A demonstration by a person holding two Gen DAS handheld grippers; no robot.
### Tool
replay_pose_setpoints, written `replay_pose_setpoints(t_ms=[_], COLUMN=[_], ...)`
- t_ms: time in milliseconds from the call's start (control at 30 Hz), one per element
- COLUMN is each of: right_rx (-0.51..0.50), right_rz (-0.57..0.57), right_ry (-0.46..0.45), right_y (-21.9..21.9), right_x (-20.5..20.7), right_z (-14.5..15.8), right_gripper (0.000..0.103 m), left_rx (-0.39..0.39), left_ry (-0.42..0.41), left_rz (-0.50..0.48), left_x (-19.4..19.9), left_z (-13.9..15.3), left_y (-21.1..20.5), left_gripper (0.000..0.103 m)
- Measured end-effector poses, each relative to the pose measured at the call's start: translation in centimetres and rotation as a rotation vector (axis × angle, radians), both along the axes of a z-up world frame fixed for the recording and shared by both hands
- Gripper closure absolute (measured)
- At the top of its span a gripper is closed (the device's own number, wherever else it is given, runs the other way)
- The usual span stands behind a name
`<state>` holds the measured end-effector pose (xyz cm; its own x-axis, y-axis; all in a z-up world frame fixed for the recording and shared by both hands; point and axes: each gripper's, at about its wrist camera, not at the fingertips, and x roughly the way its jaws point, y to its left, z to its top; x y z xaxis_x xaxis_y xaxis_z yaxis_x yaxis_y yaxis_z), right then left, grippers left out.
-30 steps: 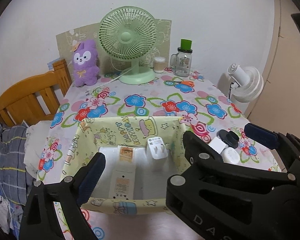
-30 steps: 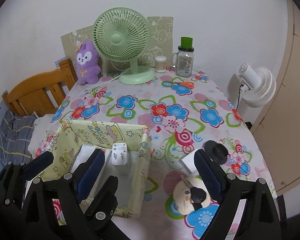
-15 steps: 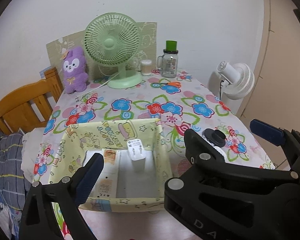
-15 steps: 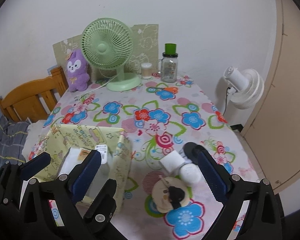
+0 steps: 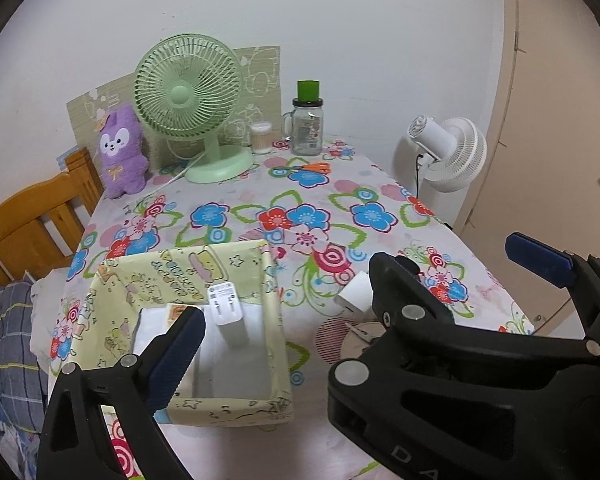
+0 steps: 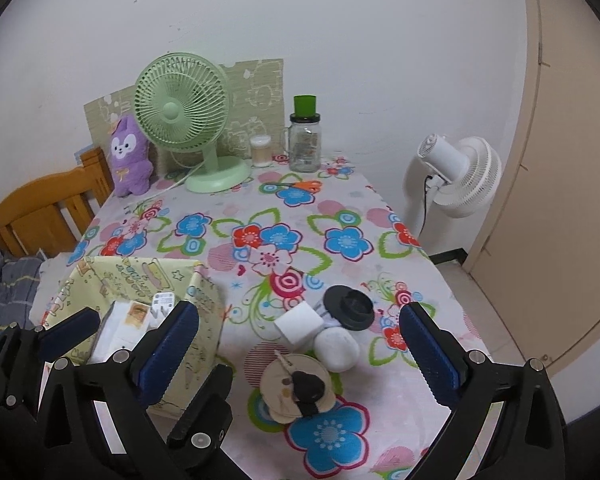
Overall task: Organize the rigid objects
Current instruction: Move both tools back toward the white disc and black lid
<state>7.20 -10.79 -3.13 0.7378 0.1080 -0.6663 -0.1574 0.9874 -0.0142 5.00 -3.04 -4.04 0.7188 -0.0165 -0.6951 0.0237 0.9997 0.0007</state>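
Note:
A yellow patterned fabric box [image 5: 266,264] stands at the table's near left. It holds a white plug charger [image 5: 226,308] and a flat white box [image 5: 156,328]. To its right lie a white cube adapter [image 6: 300,324], a black round lid [image 6: 348,306], a white rounded object [image 6: 336,350] and a beige round pouch with a black key [image 6: 296,388]. My left gripper [image 5: 300,324] hovers open over the box's near right corner, its right finger hidden behind the right gripper. My right gripper [image 6: 300,316] is above the loose items, its jaws opening with nothing pressed between them.
At the back stand a green desk fan [image 5: 190,96], a purple plush [image 5: 120,148], a glass jar with a green lid [image 5: 308,124], a small swab jar [image 5: 262,138] and orange scissors [image 5: 312,167]. A white floor fan [image 6: 456,172] stands off the right edge, a wooden headboard [image 6: 40,208] on the left.
Both grippers have drawn back from the box and shifted right, and their jaws have widened. The loose items now lie between the right gripper's fingers in its view.

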Motion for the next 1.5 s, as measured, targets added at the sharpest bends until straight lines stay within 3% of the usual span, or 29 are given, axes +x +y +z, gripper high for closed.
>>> replay_pose_setpoints(t_ms=[567,967,1500], right_rx=[-0.006,-0.011,-0.006], right_rz=[-0.056,-0.031,0.012], right_ry=[-0.012,-0.021,-0.006], right_y=[-4.4,-6.8,-8.6], right_x=[0.8,1.9,3.2], right_z=[-0.4,-1.6,-5.5], right_gripper=[0.001,0.001,0.001], left_rx=[-0.005,-0.024,-0.033], left_ry=[0.001,-0.01,-0.004], left_rz=[-0.033,-0.032,0.006], left_x=[1.3,2.2,3.4], left_z=[-0.7,-2.1,-5.9], left_y=[-4.2,-6.5,-8.0], left_gripper=[0.001,0.001,0.001])
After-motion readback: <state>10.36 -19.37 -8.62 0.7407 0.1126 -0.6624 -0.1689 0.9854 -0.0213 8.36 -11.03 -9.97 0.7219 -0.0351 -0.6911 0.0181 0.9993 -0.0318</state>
